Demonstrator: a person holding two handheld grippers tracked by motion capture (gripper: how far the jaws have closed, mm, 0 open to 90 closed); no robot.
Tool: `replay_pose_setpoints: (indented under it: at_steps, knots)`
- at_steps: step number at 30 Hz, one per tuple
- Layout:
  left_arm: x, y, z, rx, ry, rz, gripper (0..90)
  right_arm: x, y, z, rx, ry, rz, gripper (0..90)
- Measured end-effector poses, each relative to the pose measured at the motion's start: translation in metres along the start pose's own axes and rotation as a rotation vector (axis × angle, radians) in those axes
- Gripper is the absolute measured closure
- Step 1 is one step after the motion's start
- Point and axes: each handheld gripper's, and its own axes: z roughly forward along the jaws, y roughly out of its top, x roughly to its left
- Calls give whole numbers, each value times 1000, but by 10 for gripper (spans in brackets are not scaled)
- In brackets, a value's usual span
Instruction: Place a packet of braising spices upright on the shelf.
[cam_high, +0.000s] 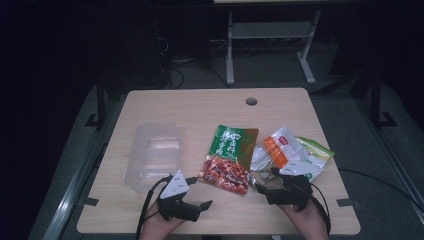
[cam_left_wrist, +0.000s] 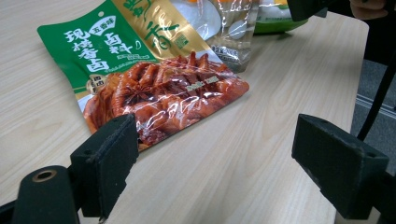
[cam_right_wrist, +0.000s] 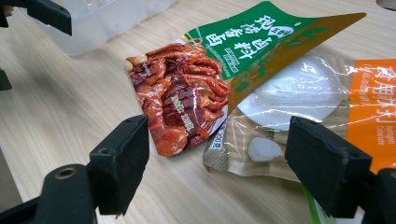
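Here, left gripper (cam_high: 196, 192) and right gripper (cam_high: 265, 180) wide open (both empty) beside the green sauce packet (cam_high: 227, 159).

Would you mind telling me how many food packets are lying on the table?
3: a green-and-red packet at the middle, an orange-and-clear packet partly under its right edge, and a green packet farthest right, under the orange one. More may be hidden beneath.

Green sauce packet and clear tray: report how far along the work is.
Done: nothing visible; the clear tray holds no packet. In hand: both claws stand open and empty, the left claw facing the green sauce packet, the right claw facing that packet and the orange-labelled clear packet overlapping it. Left, probably: gripping the packets and moving them, perhaps into the tray.
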Motion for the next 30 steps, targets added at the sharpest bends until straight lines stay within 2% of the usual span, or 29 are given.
replay_pose_setpoints:
  at_steps: [4, 17, 18, 22, 25, 26, 29, 30]
  knots:
    - [1, 0, 1, 6, 1, 1, 142, -1, -1, 0, 9, 2, 19, 212]
    - [-1, -1, -4, -8, 3, 4, 146, 5, 7, 0, 18, -2, 10, 210]
    - [-2, 0, -4, -22, 1, -12, 146, 6, 11, 1, 34, 13, 17, 212]
    - [-3, 1, -5, -19, 9, 4, 146, 6, 21, 4, 43, 12, -6, 220]
    - [-3, 1, -5, -12, 7, 0, 146, 6, 29, 6, 48, 4, -12, 220]
    - [-3, 1, -4, -6, 4, -3, 146, 3, 40, 8, 54, -4, -21, 222]
    - [-3, 1, -4, -6, 6, 0, 147, 0, 50, 11, 59, -6, -23, 224]
    - [-2, 1, -4, -6, 6, 1, 147, -4, 61, 15, 63, -13, -27, 224]
